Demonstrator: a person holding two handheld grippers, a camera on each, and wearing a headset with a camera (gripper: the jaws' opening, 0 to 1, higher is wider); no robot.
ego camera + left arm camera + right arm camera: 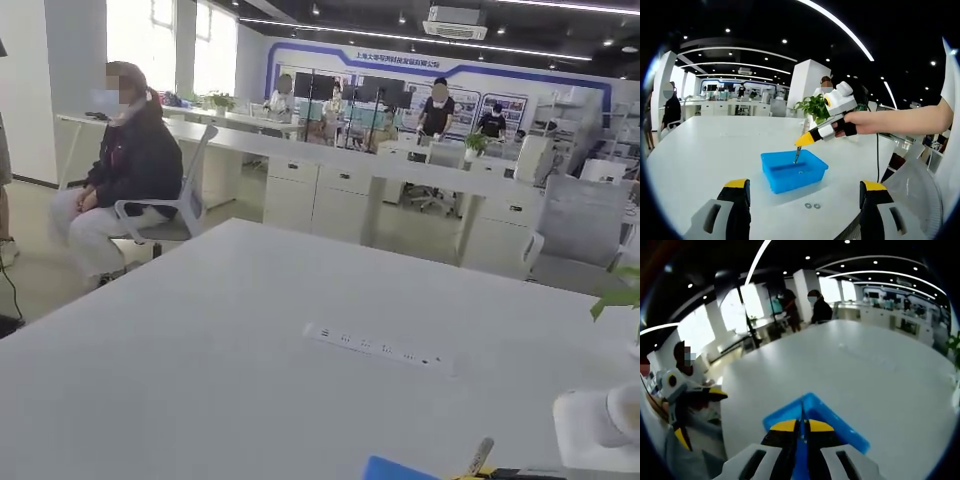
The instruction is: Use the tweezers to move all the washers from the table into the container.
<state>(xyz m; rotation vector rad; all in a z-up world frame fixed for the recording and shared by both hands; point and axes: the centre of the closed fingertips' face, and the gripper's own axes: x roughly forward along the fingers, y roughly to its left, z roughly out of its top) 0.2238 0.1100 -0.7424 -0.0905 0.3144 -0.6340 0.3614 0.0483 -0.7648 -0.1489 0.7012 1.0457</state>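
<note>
Blue container (790, 175) sits on the counter (715, 150). The right tool (805, 140), clamped on the tweezers (797, 156), dips their tip inside, probably releasing a washer. Two washers (812, 205) lie just beside it, next to pick. Left tool (803, 185) gapes, empty.

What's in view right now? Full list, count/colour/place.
container: 1, blue, mid-table.
washers: 2 seen, silver, side by side on the table on the near side of the container.
tweezers: 1, metal, tip pointing down into the container.
table: 1, white.
power strip: 1, white, further along the table.
potted plant: 1, green, behind the container.
seated person: 1, dark jacket, on a white chair beyond the table.
right gripper: white, yellow tips, shut on the tweezers above the container.
left gripper: yellow-tipped jaws wide open, near side of the container.
</note>
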